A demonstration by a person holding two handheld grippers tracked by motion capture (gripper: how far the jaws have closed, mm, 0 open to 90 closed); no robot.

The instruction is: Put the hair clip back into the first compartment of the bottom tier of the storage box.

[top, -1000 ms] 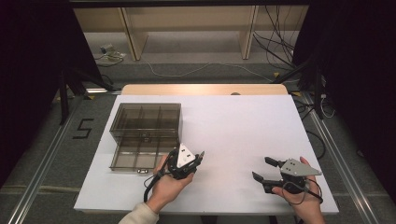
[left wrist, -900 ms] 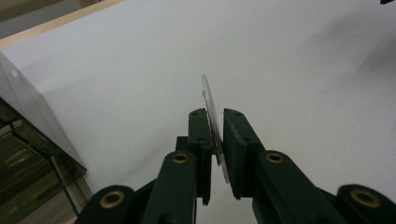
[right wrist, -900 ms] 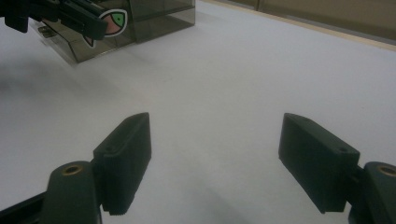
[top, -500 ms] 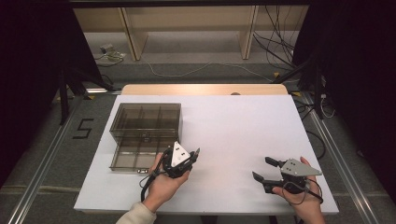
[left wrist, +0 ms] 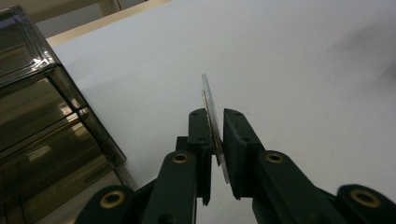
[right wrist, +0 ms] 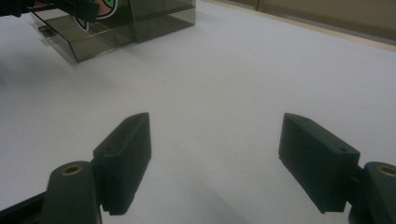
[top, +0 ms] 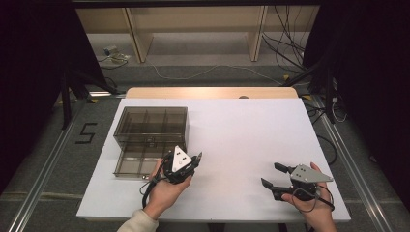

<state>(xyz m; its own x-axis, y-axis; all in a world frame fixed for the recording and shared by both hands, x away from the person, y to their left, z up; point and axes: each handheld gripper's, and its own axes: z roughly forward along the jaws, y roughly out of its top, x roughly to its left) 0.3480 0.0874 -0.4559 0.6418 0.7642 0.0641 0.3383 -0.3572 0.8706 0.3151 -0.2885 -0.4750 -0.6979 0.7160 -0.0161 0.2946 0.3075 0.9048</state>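
Observation:
My left gripper (top: 195, 159) is shut on a thin flat card (left wrist: 208, 99), seen edge-on between its jaws in the left gripper view (left wrist: 215, 128). In the right gripper view the card (right wrist: 105, 8) shows a red and green print, held just in front of the box's open drawer (top: 136, 164). The smoke-tinted clear box (top: 150, 121) stands at the table's left, its lower drawer pulled out toward me. At the front right my right gripper (top: 271, 175) rests open on the white table (top: 241, 135), nothing between its jaws (right wrist: 215, 158).
The box's corner (left wrist: 60, 88) stands close on the left of the left gripper. White tabletop stretches between the two hands and toward the far wooden edge (top: 208, 93). Cables lie on the floor (top: 203, 72) beyond the table.
The left hand has shifted a little to the left, toward the open drawer, with the card still gripped. The right hand has stayed where it was.

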